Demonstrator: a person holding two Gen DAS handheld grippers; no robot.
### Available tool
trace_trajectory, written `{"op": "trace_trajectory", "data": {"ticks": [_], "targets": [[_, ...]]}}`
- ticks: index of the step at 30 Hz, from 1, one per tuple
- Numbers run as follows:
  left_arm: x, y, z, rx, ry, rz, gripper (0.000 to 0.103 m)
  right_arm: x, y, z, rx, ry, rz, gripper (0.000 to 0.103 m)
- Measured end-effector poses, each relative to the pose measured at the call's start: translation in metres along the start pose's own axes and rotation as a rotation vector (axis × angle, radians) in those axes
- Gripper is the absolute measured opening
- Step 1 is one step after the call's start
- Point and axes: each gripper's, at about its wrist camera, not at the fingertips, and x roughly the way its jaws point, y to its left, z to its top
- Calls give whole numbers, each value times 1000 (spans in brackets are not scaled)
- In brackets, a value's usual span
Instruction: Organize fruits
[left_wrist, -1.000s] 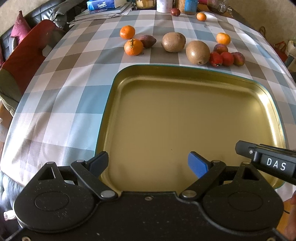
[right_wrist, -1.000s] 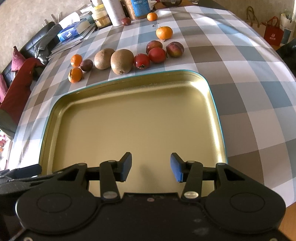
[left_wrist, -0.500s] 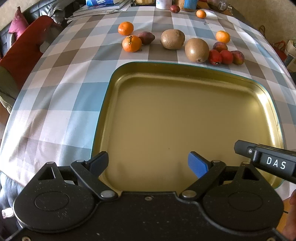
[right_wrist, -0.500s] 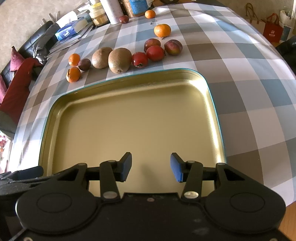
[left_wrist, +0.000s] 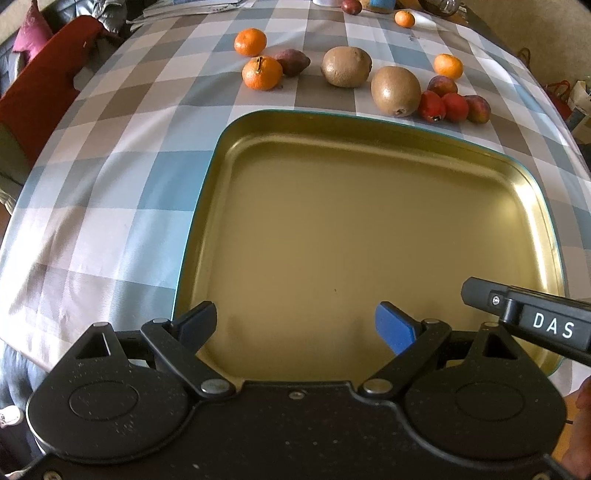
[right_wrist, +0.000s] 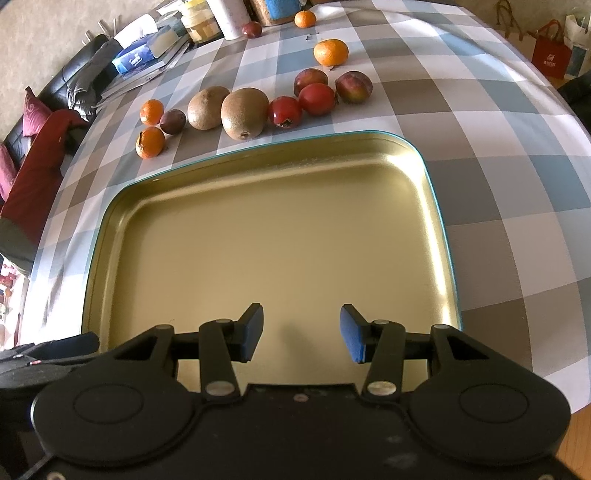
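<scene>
1. Hovering over the near edge of the gold tray (left_wrist: 369, 229): left gripper (left_wrist: 295, 325) and right gripper (right_wrist: 301, 332), both with jaws spread wide and nothing between the pads.
2. Tray holds no fruit. All fruit lies on the checked tablecloth (left_wrist: 110, 192) beyond the tray's far rim.
3. Row, left to right in the left wrist view: two mandarins (left_wrist: 261, 72), a dark purple fruit (left_wrist: 291, 62), two kiwis (left_wrist: 395, 90), then a tight cluster of red fruits (left_wrist: 432, 107) and plums (left_wrist: 478, 109). Another mandarin (right_wrist: 330, 52) sits alone behind the cluster.
4. Judgement: step in hand is the first reach; nothing sorted yet.
5. To do it well: start with a free-standing piece, e.g. the near kiwi (right_wrist: 245, 112) for the right gripper; approach from above, pads across its short axis.
6. Risk: round fruit may roll if nudged; cluster pieces touch, so take outer ones first. Close gently on soft skin.
</scene>
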Motion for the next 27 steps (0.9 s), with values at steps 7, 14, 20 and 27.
{"op": "trace_trajectory", "data": {"ticks": [7,14,20,27], "targets": [[1,1,2,-1,11,-5,93,1,0,3,8,10,6,50],[3,3,6,8,31,-11,93,3,2,7,2,22,6,50],[6,8,9,18,78,-46,92,5,2,13,-7,57,21,50],[9,13,11,46,126,-68,92,7,2,23,-26,123,60,50]]}}
